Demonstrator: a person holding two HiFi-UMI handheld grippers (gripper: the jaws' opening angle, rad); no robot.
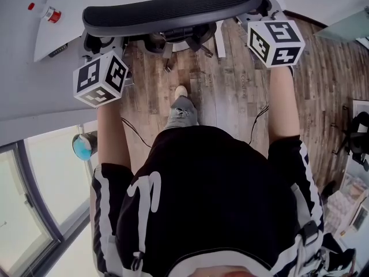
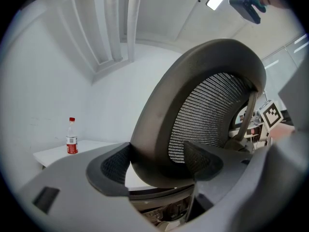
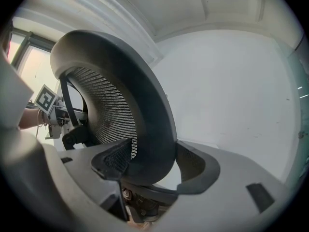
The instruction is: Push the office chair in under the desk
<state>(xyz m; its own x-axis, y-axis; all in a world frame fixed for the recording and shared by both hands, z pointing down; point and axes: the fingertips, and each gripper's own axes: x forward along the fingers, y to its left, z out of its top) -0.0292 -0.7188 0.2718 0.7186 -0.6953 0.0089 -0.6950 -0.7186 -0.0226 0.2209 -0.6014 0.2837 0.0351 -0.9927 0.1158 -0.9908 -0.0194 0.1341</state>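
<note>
Looking steeply down in the head view, a person in a black top with white stripes is seen standing on a wooden floor (image 1: 230, 97), both arms stretched forward to an office chair (image 1: 173, 7). Only the dark, curved top of the chair's back is shown clearly. It lies across the upper part of the picture, and parts of the chair's base are seen on the floor just below it. A white counter (image 1: 63, 30) lies at the upper left, its edge just beside the left end of the chair's back. A small bottle (image 1: 51, 14) with a red cap stands upright on the counter, well apart from the chair. Whether the seat lies beneath the counter cannot be made out, as the seat is hidden by the back.

The left tool (image 2: 154, 166) is clamped on the rim of the chair's back. In the left gripper view one dark pad is pressed against each side of the grey frame, and the mesh panel rises above them. The bottle is seen at the left of that view, on the counter against a pale wall. The right tool (image 3: 153, 166) is closed on the rim at the back's other end in the same way, with the frame held between its two pads. A marker cube (image 1: 101, 78) is carried on each tool, one near each end of the chair's back.
</note>
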